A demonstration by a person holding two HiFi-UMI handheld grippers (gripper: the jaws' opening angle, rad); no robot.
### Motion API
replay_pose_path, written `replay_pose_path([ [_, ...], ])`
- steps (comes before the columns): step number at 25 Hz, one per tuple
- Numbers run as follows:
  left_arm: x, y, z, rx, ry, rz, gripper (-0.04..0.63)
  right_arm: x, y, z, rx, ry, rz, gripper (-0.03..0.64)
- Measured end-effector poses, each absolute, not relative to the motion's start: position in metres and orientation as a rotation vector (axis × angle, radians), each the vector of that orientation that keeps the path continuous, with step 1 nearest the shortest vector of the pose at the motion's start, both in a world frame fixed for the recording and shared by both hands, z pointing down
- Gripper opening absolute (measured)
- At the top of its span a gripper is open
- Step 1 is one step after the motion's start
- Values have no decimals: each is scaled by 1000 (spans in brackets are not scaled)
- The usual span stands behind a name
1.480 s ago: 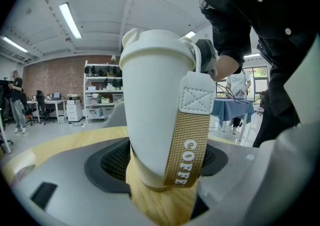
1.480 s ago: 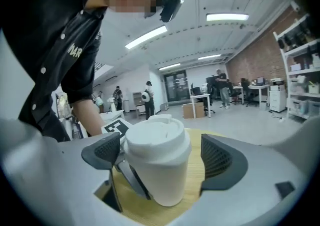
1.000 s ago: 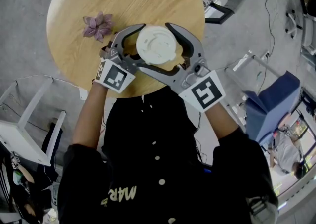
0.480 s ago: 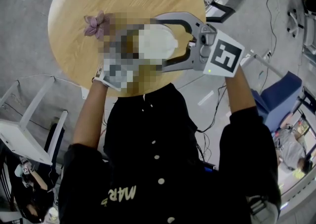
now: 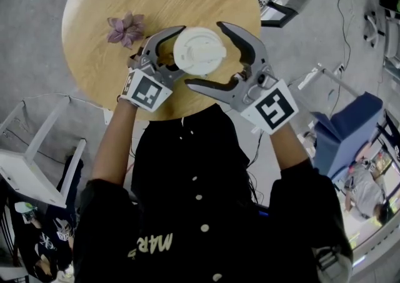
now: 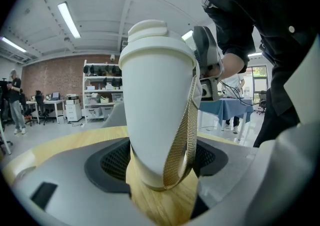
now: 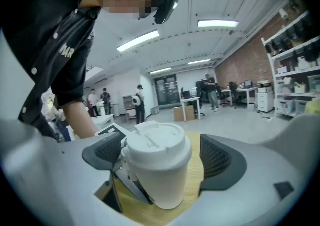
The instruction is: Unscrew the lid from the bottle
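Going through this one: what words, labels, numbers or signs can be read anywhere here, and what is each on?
"MAR": pale lettering on the person's black shirt, low on its front; any further letters are lost in a fold.
Left cube and right cube: black-and-white square patterns, not words.
White bottle: no print shows.
Boxes on the shelves in the left gripper view: too small to read.

Bright, even light from white ceiling strip lamps (image 6: 69,19) leaves the tall white bottle (image 6: 155,100) sharp and glare-free, while both gripper views bend and darken at their edges.
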State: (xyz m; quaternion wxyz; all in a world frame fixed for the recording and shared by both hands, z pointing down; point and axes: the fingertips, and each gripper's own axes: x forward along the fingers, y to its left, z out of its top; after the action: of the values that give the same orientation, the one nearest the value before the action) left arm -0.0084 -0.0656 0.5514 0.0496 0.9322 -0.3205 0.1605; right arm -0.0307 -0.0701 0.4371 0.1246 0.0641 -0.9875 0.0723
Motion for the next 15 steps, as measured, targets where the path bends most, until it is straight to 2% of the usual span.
replay_pose_path([
  [6, -8, -66, 551, 2843, -985, 473, 344, -33, -67, 449, 366, -2850, 148, 426],
  [10, -7, -67, 550, 2842, -994, 462, 344, -33, -67, 448, 388, -2864, 114, 430],
  [15, -7, -66, 550, 2850, -969, 477, 344, -32, -57, 447, -185, -2877, -19, 430],
])
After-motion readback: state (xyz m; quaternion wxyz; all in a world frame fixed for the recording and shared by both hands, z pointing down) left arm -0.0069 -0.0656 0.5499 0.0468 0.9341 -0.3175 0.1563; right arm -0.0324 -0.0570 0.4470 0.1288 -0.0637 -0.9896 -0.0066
